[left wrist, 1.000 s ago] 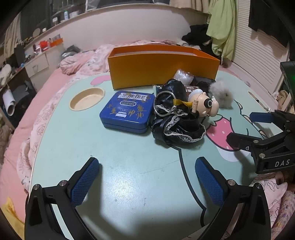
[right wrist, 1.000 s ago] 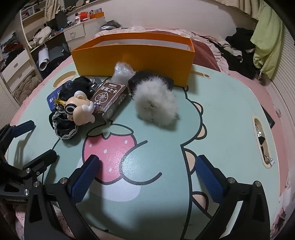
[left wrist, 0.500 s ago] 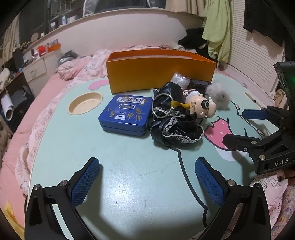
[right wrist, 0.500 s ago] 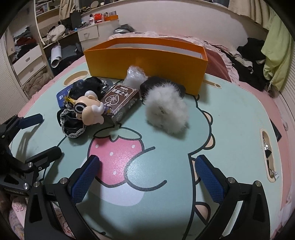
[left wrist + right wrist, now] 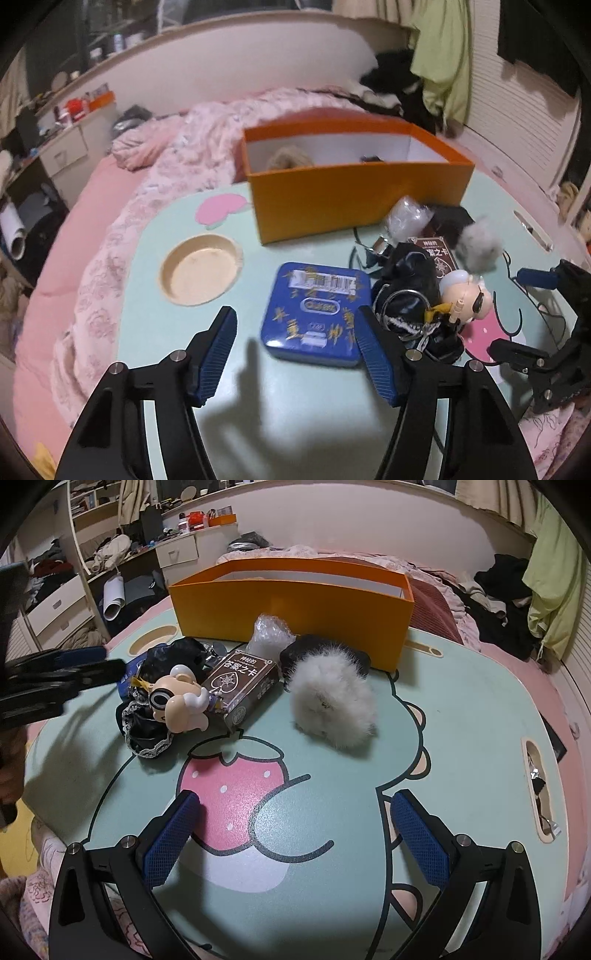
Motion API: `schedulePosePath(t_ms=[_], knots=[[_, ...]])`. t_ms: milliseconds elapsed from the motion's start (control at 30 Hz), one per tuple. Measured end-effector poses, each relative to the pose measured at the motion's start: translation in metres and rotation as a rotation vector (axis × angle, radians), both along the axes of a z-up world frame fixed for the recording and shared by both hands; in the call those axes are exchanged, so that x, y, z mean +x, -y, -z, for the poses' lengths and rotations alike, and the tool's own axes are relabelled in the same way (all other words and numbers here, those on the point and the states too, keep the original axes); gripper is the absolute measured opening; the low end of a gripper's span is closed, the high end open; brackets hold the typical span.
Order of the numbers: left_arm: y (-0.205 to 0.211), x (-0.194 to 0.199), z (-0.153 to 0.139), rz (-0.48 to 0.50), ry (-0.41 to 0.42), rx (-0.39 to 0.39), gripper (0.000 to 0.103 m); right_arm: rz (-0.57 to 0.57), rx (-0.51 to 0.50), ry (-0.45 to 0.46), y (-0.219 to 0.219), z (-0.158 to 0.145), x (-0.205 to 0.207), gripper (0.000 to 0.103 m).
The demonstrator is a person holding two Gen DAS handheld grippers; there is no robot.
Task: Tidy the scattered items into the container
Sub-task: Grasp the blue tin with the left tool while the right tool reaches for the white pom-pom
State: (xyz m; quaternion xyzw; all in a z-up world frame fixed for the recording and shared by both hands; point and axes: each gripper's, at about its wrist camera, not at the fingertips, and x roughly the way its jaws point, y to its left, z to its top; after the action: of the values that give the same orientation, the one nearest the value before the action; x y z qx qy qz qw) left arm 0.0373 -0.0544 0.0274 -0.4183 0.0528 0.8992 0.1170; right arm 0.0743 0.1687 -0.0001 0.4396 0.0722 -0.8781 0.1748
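Blue tin [image 5: 316, 309] flat on the table [image 5: 155, 317], just in front of the orange box [image 5: 354, 195]. Left gripper [image 5: 295, 354] spread wide, hovering right over the tin. Doll [image 5: 177, 705], card box [image 5: 242, 681], fluffy ball [image 5: 332, 705] near the orange box too. Right gripper [image 5: 295, 834] released, holding nothing.

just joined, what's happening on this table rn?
A person with two handheld grippers is tidying clutter into the orange cardboard box. The left gripper, open and empty, is lined up on the blue metal tin. The right gripper, also open and empty, hovers short of the fluffy white pom-pom. The brown card box, the big-headed toy figure and the black lace fabric lie on the table. Something pale already sits in the box.
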Motion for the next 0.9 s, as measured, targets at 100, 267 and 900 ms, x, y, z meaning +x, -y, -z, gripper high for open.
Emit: schedulePosePath(t_ms=[100, 267, 900], knots=[[-0.003, -0.010, 0.006, 0.023, 0.037, 0.023, 0.067, 0.000, 0.001, 0.000, 0.000, 0.000, 0.000, 0.103], [-0.006, -0.026, 0.018, -0.016, 0.074, -0.031, 0.068, 0.000, -0.001, 0.000, 0.000, 0.000, 0.000, 0.103], [0.028, 0.081, -0.010, -0.086, -0.101, 0.246, 0.065, 0.010, -0.105, -0.010, -0.014, -0.003, 0.002, 0.103]])
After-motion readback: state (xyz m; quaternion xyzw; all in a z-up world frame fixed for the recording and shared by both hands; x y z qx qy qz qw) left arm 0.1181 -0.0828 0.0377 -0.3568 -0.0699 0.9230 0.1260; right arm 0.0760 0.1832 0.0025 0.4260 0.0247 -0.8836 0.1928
